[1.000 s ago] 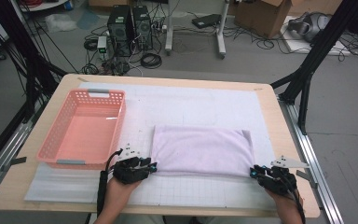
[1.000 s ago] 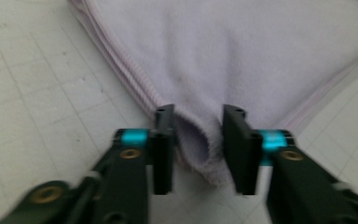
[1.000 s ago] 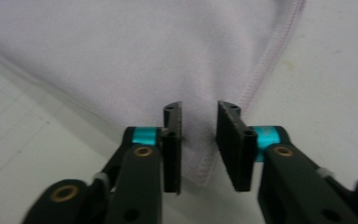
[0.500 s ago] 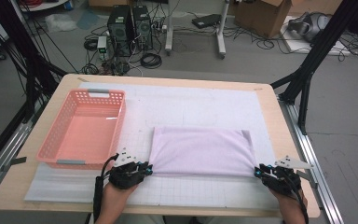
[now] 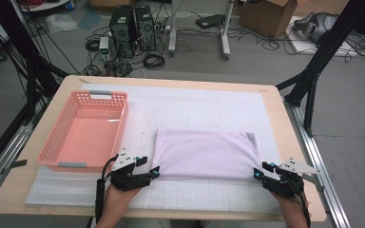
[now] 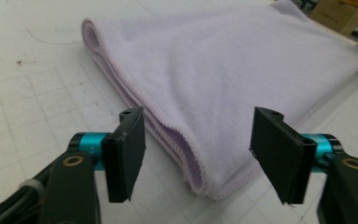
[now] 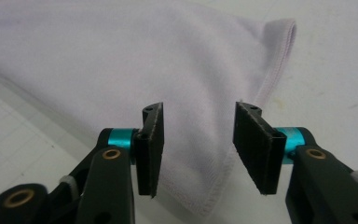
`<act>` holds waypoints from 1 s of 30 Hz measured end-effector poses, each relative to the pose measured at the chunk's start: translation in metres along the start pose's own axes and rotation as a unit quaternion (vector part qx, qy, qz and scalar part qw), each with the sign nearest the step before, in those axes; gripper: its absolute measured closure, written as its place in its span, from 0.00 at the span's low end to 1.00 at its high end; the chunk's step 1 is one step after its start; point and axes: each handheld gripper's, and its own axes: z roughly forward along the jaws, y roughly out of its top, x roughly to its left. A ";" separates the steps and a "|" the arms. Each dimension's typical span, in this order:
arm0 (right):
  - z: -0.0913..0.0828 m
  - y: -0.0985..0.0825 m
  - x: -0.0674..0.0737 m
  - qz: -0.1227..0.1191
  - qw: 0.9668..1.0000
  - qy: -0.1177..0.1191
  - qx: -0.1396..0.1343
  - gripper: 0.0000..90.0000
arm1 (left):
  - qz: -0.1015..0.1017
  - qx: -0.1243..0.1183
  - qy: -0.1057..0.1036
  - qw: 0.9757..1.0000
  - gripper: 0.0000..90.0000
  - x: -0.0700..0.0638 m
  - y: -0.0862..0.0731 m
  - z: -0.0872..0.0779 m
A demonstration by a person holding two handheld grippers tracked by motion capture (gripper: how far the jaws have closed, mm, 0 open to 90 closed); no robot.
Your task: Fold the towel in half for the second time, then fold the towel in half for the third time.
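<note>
A folded lilac towel (image 5: 204,154) lies flat on the white gridded mat (image 5: 195,107). My left gripper (image 5: 153,172) sits at the towel's near left corner and my right gripper (image 5: 258,174) at its near right corner. In the left gripper view the towel (image 6: 214,60) has its hemmed corner between the jaws of the left gripper (image 6: 199,119), and the pads stand clear of it. The right gripper (image 7: 199,112) likewise straddles a corner of the towel (image 7: 121,51) without pressing it. Both pairs of jaws have just been opening.
An empty pink plastic basket (image 5: 83,130) stands on the left of the table, close to my left hand. The wooden table edge (image 5: 171,216) runs just below both hands. Black frame legs, computers and cables are on the floor beyond.
Both grippers' jaws have spread apart at the towel's near corners, letting the cloth go. The hands have barely shifted and the towel lies where it was.
</note>
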 end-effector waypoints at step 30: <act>-0.003 0.004 0.003 -0.011 0.999 -0.011 -0.036 0.21 | 0.013 -0.016 0.004 1.000 0.25 0.002 0.002 -0.001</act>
